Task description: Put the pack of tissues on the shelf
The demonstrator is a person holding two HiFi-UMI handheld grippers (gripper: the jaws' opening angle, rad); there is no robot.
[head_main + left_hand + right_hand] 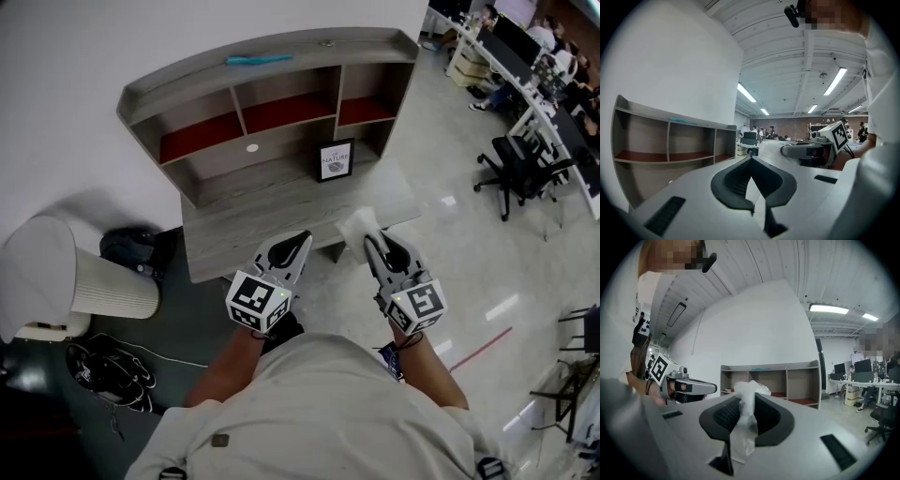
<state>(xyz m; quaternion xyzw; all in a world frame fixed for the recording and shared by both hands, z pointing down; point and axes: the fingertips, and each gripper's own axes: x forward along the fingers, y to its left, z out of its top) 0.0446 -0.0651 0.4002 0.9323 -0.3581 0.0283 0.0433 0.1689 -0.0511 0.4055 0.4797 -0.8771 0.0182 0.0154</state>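
White ribbed cylinder (114, 284): on the floor, left of the bench.
Black shoes (114, 371): on the dark floor nearer the person, below the cylinder in the head view.
Shelf (141, 105): grey wood unit standing at the back of the bench against the white wall; three compartments in a row with red floors, one wide open bay beneath them.
Teal object (259, 60): lying flat on the top board of the shelf, about mid-width; too small to name.
Bench (234, 230): grey wood top, bare in front of the shelf.
Left claw (302, 240): closed tip to tip, nothing between the pads; held level, over the near edge of the bench in the head view, pointing toward the shelf.
Framed sign (336, 159): upright in the lower bay, toward its right end, reading "NATURE".
Pack of tissues (359, 225): white and soft, in the air by the near right corner of the bench, well short of the shelf; pinched by its wrapper, its bulk sticking out past the tips.
Right claw (371, 242): clamped on the pack of tissues, level, just beside the left claw, pointing toward the shelf.
Black office chair (511, 171): on the pale floor, far right.
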